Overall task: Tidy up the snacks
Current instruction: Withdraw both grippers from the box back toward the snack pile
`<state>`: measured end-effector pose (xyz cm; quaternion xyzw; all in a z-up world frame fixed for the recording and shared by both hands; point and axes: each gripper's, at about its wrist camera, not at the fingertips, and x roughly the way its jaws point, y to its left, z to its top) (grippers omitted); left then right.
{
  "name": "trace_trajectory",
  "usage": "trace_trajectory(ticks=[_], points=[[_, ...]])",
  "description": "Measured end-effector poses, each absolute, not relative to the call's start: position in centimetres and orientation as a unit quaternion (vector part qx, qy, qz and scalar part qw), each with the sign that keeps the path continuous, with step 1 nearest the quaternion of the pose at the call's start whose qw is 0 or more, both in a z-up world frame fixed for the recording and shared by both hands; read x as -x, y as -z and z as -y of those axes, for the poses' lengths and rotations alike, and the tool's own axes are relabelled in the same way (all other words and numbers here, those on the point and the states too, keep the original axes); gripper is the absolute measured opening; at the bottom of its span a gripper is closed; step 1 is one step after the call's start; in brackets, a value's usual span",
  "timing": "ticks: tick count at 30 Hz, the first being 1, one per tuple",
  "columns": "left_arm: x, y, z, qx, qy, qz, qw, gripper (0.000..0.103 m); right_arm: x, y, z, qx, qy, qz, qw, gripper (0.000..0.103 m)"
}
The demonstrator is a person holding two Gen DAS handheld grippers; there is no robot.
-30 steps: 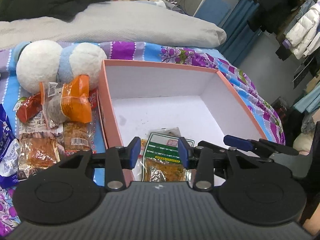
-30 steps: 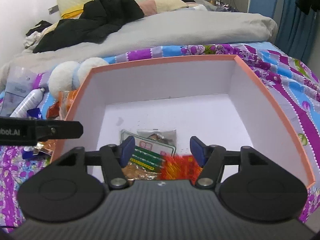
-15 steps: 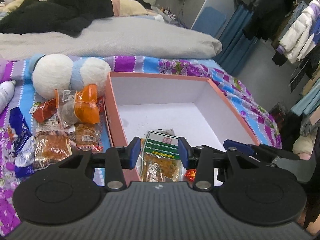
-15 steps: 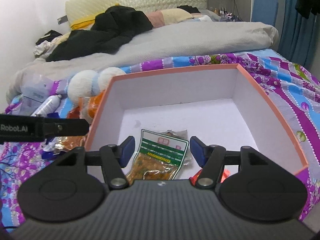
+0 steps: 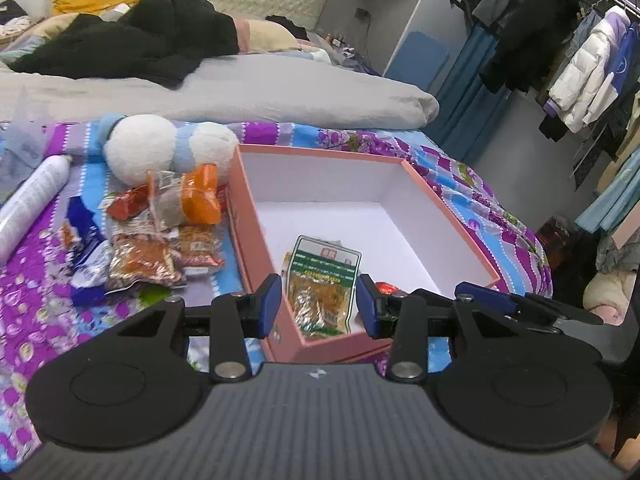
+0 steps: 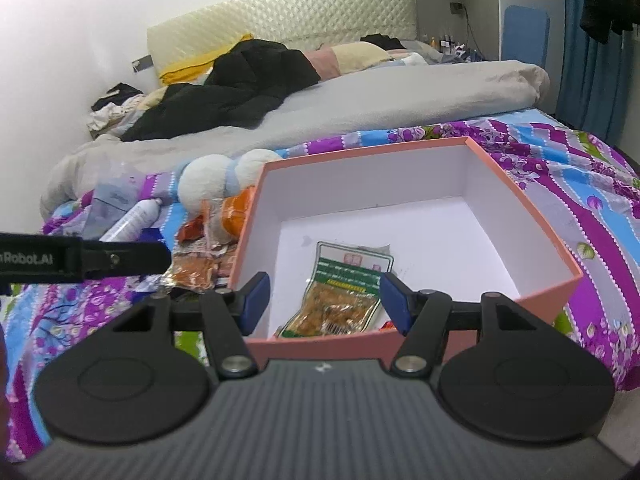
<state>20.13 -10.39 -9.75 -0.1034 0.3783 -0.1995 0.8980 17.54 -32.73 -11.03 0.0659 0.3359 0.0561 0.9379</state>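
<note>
A pink box (image 5: 256,224) (image 6: 532,216) with a white inside sits on the bed. A green-and-white snack pack (image 5: 324,284) (image 6: 344,292) lies in its near part, with a red pack (image 5: 386,288) beside it. A pile of loose snack packs (image 5: 160,236) (image 6: 200,256) lies left of the box. My left gripper (image 5: 318,306) is open and empty, held above the box's near left corner. My right gripper (image 6: 324,302) is open and empty, held above the box's near wall.
A white-and-blue plush toy (image 5: 160,152) (image 6: 224,180) lies behind the snack pile. A white bottle (image 5: 28,204) (image 6: 132,220) lies at far left. A grey duvet (image 5: 240,92) and black clothes (image 6: 240,80) fill the back of the bed. Hanging clothes (image 5: 580,64) are at right.
Both grippers have pulled back and risen away from the box, still open. The snack packs in the box have stayed where they were.
</note>
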Motion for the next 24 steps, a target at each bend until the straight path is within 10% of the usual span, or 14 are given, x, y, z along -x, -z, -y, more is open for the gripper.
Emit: trace_trajectory(ticks=[24], points=[[-6.4, 12.3, -0.4, 0.143, 0.092, -0.371, 0.913, 0.061, -7.1, 10.1, 25.8, -0.063, -0.155, -0.301, 0.939, 0.067]])
